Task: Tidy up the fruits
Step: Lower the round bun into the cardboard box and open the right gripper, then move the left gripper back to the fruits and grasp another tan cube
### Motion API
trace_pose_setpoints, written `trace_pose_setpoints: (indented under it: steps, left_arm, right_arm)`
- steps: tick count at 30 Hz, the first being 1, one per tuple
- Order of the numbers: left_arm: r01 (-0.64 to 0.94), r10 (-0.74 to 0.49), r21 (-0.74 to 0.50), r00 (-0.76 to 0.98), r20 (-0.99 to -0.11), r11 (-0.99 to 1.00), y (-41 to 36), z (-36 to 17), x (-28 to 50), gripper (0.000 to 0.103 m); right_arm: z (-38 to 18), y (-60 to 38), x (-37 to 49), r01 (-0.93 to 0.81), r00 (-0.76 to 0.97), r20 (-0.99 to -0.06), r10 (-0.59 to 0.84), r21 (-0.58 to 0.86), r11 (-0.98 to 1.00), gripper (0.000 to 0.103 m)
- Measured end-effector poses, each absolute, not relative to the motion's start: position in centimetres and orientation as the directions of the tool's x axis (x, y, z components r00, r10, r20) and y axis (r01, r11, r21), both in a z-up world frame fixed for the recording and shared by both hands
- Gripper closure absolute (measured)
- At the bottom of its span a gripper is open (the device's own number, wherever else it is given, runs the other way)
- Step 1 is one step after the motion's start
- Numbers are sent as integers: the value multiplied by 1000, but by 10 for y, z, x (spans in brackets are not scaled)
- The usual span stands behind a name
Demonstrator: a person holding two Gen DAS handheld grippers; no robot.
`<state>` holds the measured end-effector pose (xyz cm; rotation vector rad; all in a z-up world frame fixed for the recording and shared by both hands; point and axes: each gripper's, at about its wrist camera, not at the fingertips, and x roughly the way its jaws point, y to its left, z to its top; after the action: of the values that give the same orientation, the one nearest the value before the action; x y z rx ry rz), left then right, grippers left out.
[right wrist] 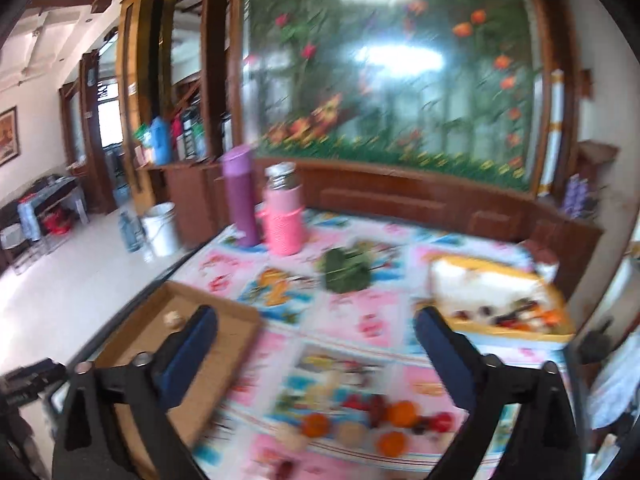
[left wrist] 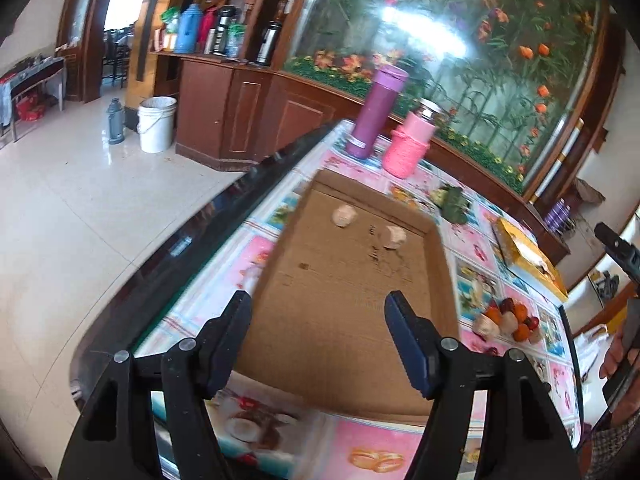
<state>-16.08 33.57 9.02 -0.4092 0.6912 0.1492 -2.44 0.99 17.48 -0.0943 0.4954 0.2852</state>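
A shallow cardboard tray [left wrist: 320, 320] lies on the patterned table, with two pale round fruits [left wrist: 344, 215] [left wrist: 394, 237] at its far end. My left gripper [left wrist: 318, 340] is open and empty over the tray's near part. A pile of small orange, red and pale fruits [left wrist: 510, 322] lies on the cloth to the tray's right. In the blurred right wrist view my right gripper [right wrist: 316, 354] is open and empty above that pile [right wrist: 372, 420], with the tray [right wrist: 224, 344] at its left.
A purple flask [left wrist: 376, 114] and a pink bottle [left wrist: 412, 142] stand at the table's far end. A green leafy bundle [left wrist: 452, 200] and a yellow box [left wrist: 528, 256] lie to the right. The table's dark edge [left wrist: 208, 236] runs along the left, above the tiled floor.
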Motion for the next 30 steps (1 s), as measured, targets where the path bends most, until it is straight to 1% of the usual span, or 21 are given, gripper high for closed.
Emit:
trace_pose_setpoints:
  steps: [1,2,5,6,7,10,12,16,22,23,24,25,27,29,30]
  left_arm:
    - [-242,-20,-314,763,-646,918,324,91,-158,35]
    - [-223,-34,-312,762,-647,924,315,92,-156,35]
    - [-135,-97,-297,752,-652,945,276,95,-149,34]
    - [-99,-125,-293,745,-656,951,261,94,-146,33]
    - [-62,-152,-289,734,-662,955,247,93,-142,31]
    - [12,-196,-261,695,-692,965,208,86,-131,30]
    - [69,-227,-246,669,-708,967,182,77,-124,30]
    - [171,-289,-234,601,-745,957,131,55,-99,30]
    - [198,-239,-154,549,-801,968,82,25,-54,30]
    - [207,-253,-166,524,-813,964,78,19,-50,30]
    - [226,-304,-219,475,-826,949,76,13,-46,31]
    - [240,-347,-262,454,-821,935,76,12,-47,30]
    - [274,-391,-291,466,-794,917,78,19,-54,30]
    - [272,-398,-298,493,-773,915,84,27,-57,30]
    - [252,-371,-277,522,-768,927,91,30,-56,30]
  right_arm:
    - [173,-4,-30,-278,849,-476,230,-32,960,0]
    - [167,-21,-34,-259,845,-494,204,-44,965,0]
    - [144,-57,-30,-194,795,-593,128,-49,980,0]
    - [132,-70,-27,-180,762,-636,125,-22,983,0]
    - [123,-81,-27,-171,741,-658,132,5,985,0]
    - [97,-110,-27,-111,709,-694,127,67,991,0]
    - [81,-126,-27,-86,682,-716,153,128,988,0]
    - [60,-147,-33,-63,651,-730,206,218,974,0]
    - [41,-161,-36,-56,633,-732,252,281,958,0]
    - [40,-163,-36,-56,633,-731,255,285,957,0]
    - [39,-164,-36,-56,633,-729,259,290,955,0]
    - [38,-165,-35,-57,633,-729,262,294,954,0]
    - [35,-168,-35,-61,630,-727,273,304,951,0]
    - [32,-170,-35,-65,629,-727,276,305,950,0]
    - [30,-171,-34,-65,626,-729,276,304,951,0]
